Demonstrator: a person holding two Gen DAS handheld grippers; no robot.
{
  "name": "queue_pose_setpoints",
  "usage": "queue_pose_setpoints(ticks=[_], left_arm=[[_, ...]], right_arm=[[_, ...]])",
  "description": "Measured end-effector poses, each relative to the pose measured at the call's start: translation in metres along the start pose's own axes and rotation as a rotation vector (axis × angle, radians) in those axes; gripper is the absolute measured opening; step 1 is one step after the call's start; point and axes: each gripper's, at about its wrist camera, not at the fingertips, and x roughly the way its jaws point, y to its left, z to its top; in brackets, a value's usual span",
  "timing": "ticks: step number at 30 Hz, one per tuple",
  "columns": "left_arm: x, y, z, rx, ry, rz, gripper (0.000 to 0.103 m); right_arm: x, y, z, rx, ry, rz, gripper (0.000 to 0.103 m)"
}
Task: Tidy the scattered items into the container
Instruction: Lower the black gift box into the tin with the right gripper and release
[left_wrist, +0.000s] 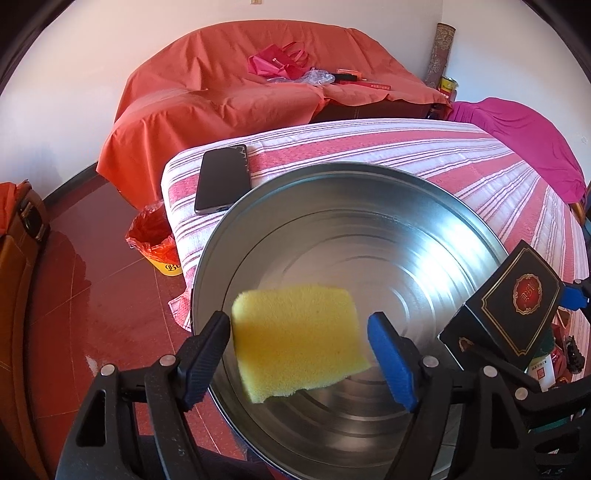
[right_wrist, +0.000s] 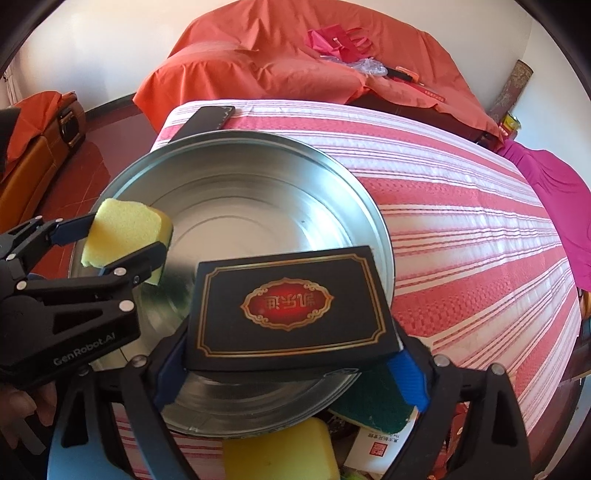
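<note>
A round metal tin stands empty on the striped table. A yellow sponge sits between the fingers of my left gripper over the tin's near left side. The jaws are spread wider than the sponge, which touches only the black finger. In the right wrist view the left gripper and the sponge show above the tin's left rim. My right gripper is shut on a black box with a red emblem, held over the tin's near edge.
A black phone lies on the striped cloth behind the tin. Another yellow sponge, a green pad and a white carton lie near the table's front edge. An orange-covered sofa stands behind; a bin stands on the floor.
</note>
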Motion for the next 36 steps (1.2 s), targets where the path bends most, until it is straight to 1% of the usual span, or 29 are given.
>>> queue_pose_setpoints(ticks=[3, 8, 14, 19, 21, 23, 26, 29, 33, 36], left_arm=[[-0.001, 0.002, 0.001, -0.012, -0.008, -0.004, 0.085], [0.001, 0.0, 0.0, 0.004, -0.004, 0.011, 0.085], [-0.001, 0.005, 0.002, -0.025, -0.017, -0.014, 0.086], [-0.005, 0.002, 0.003, -0.014, -0.042, -0.022, 0.099], [-0.006, 0.001, 0.003, -0.01, -0.05, -0.02, 0.102], [-0.009, 0.002, 0.003, -0.013, -0.063, -0.013, 0.102], [-0.012, 0.006, 0.005, -0.036, -0.086, -0.028, 0.102], [-0.016, 0.012, 0.006, -0.066, -0.108, -0.017, 0.102], [-0.021, 0.023, 0.007, -0.124, -0.15, -0.049, 0.102], [-0.024, 0.025, 0.007, -0.137, -0.162, -0.071, 0.102]], right_arm=[[-0.001, 0.0, -0.001, 0.009, -0.002, 0.008, 0.095], [-0.004, 0.0, -0.002, 0.02, -0.007, 0.016, 0.095], [-0.015, -0.001, -0.003, 0.037, -0.028, 0.032, 0.095], [-0.029, -0.004, -0.005, 0.064, -0.065, 0.04, 0.096], [-0.035, -0.006, -0.005, 0.077, -0.079, 0.046, 0.097], [-0.039, -0.006, -0.006, 0.082, -0.086, 0.048, 0.098], [-0.047, -0.006, -0.008, 0.085, -0.104, 0.048, 0.098], [-0.052, -0.009, -0.012, 0.097, -0.117, 0.047, 0.098], [-0.057, -0.015, -0.018, 0.122, -0.128, 0.049, 0.098], [-0.061, -0.018, -0.024, 0.146, -0.142, 0.055, 0.098]])
